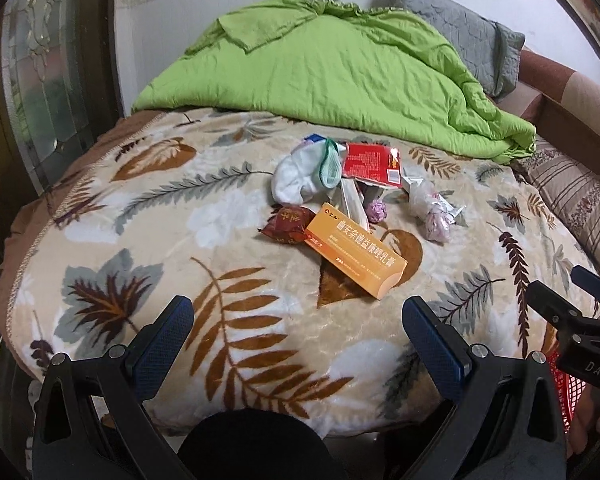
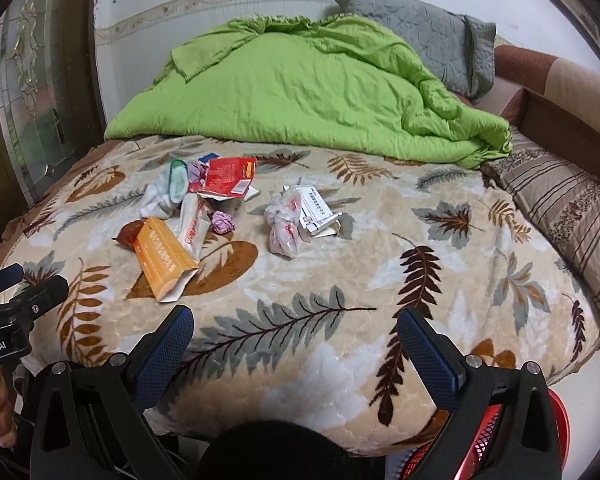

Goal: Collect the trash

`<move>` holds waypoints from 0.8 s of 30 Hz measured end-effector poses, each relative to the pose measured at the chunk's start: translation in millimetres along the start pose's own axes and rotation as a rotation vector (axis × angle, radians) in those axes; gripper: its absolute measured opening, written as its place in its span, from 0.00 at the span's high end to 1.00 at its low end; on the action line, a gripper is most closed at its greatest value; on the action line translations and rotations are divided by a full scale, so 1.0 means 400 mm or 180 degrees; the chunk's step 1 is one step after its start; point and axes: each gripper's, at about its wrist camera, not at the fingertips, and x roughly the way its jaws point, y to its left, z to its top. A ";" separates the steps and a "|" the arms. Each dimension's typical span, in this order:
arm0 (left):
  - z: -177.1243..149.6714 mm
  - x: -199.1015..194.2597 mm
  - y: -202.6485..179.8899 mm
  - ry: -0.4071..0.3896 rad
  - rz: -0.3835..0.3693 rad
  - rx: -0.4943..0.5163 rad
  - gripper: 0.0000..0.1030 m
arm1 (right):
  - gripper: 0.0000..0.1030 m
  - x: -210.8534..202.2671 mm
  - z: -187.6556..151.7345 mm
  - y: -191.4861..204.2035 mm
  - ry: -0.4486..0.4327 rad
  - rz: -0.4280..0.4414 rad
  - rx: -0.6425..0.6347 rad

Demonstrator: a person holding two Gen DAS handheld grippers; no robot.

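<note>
Trash lies in a pile on the leaf-print blanket: an orange carton, a red packet, a dark red wrapper, a white sock, purple paper balls and a clear bag with white packaging. My left gripper hovers open just short of the orange carton, holding nothing. My right gripper is open and empty over bare blanket, nearer than the clear bag.
A green quilt is heaped at the back with a grey pillow behind it. A striped cushion lies at the right. A red mesh basket sits below the bed's near edge. A glass door stands left.
</note>
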 end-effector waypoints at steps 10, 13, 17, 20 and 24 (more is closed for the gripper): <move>0.051 0.130 0.000 0.0490 -0.0399 -0.0270 0.00 | 0.02 0.173 0.107 -0.044 0.0366 0.0625 0.0291; 0.055 0.154 0.004 0.0570 -0.0406 -0.0338 0.00 | 0.03 0.227 0.137 -0.030 0.0423 0.0751 0.0277; 0.068 0.173 0.009 0.0602 -0.0387 -0.0396 0.03 | 0.08 0.315 0.167 -0.024 0.0535 0.0730 0.0351; 0.082 0.184 0.011 0.0627 -0.0401 -0.0412 0.14 | 0.15 0.383 0.189 -0.025 0.0638 0.0697 0.0395; 0.100 0.209 0.019 0.0708 -0.0477 -0.0561 0.19 | 0.23 0.471 0.202 -0.016 0.0807 0.0568 0.0319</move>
